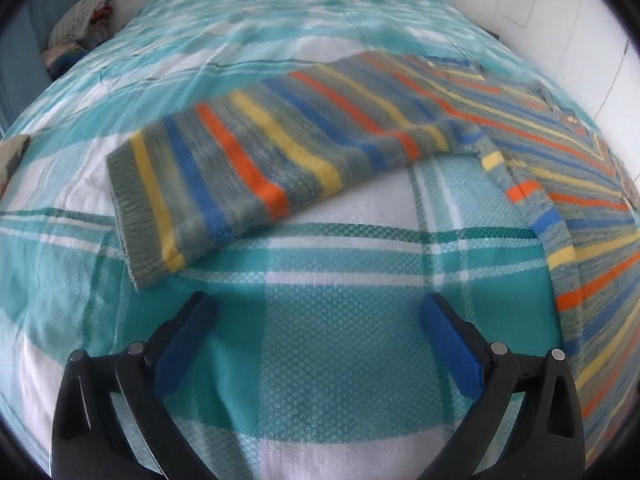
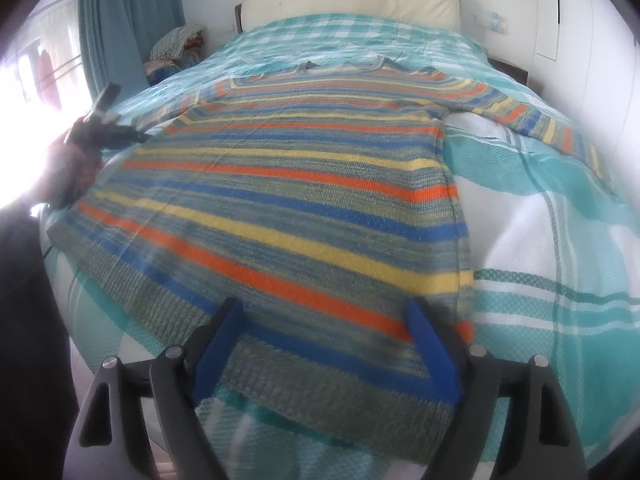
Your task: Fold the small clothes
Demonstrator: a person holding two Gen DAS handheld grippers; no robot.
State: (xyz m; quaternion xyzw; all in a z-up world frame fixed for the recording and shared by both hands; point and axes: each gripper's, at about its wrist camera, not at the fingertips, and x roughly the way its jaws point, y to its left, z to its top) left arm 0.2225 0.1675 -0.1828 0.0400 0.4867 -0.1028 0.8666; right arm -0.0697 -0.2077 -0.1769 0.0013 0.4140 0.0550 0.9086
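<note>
A striped knit sweater (image 2: 304, 200), grey-green with orange, yellow and blue bands, lies flat on the bed. In the left wrist view its left sleeve (image 1: 248, 160) stretches out sideways, cuff nearest me. My left gripper (image 1: 320, 312) is open and empty, hovering over the bedspread just short of the cuff. My right gripper (image 2: 324, 316) is open and empty over the sweater's bottom hem. The left gripper also shows in the right wrist view (image 2: 102, 120), beside the sweater's left edge.
The bed is covered by a teal-and-white checked bedspread (image 1: 340, 340). A cream headboard (image 2: 352, 0) stands at the far end. A pile of clothes (image 2: 176, 46) sits beside the bed by a blue curtain (image 2: 120, 20). White walls lie to the right.
</note>
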